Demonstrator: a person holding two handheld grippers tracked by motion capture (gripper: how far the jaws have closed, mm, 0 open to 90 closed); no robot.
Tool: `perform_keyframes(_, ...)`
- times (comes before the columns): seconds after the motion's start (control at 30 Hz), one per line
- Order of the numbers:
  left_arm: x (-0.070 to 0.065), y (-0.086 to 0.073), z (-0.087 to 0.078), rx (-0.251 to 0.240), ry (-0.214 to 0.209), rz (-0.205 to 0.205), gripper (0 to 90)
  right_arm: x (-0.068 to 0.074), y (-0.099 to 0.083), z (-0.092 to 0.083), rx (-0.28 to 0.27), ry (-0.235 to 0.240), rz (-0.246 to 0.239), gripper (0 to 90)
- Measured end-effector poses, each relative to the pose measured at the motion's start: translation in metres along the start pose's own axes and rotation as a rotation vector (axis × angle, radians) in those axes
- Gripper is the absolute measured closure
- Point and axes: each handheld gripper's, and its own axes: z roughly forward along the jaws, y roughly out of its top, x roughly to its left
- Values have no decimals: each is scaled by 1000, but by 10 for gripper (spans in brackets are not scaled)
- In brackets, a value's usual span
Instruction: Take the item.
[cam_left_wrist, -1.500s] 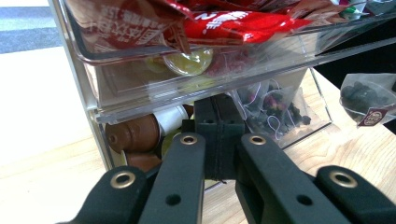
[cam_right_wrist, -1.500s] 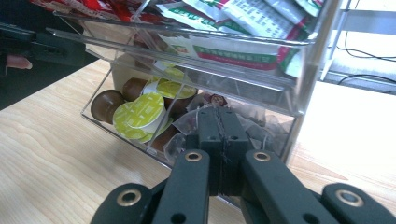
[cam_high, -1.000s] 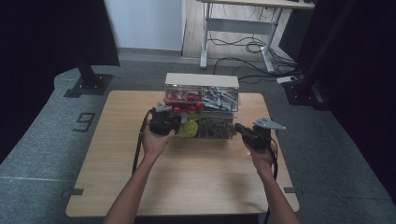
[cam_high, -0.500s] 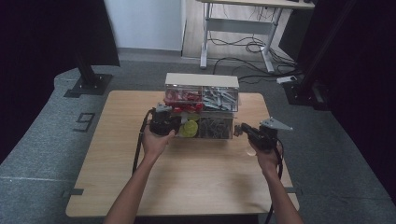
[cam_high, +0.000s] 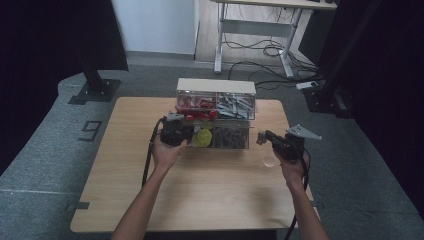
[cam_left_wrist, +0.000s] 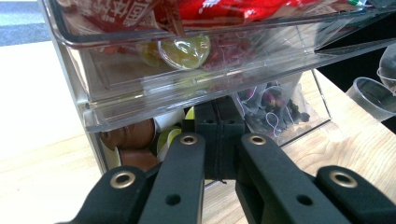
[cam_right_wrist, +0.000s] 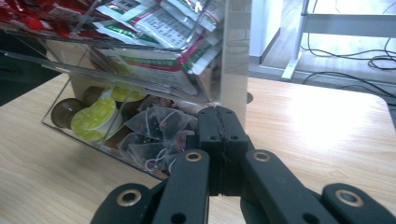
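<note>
Wooden table (cam_high: 200, 200) carries clear organizer (cam_high: 216, 114) at far side. Left gripper (cam_high: 175, 131) right at organizer's lower left drawer, jaws pressed together, tips against drawer front; coffee capsules (cam_left_wrist: 135, 140) just behind tips. Right gripper (cam_high: 274, 142) just beside organizer's right end, apart from it, jaws pressed together, nothing between. Small clear cup (cam_high: 270, 161) on table close under right gripper. Tea bags (cam_right_wrist: 154, 130) left of right gripper's tips.

A lab recording bay: black curtains (cam_high: 55, 35), grey carpet (cam_high: 45, 150) (floor marked "9"), cabled desk (cam_high: 260, 30).
</note>
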Motion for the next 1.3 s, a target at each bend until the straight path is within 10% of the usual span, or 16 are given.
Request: perform_keyframes(1.3, 1, 0, 1, 4, -9, -6, 900, -49, -11, 0, 27, -116, 86, 897)
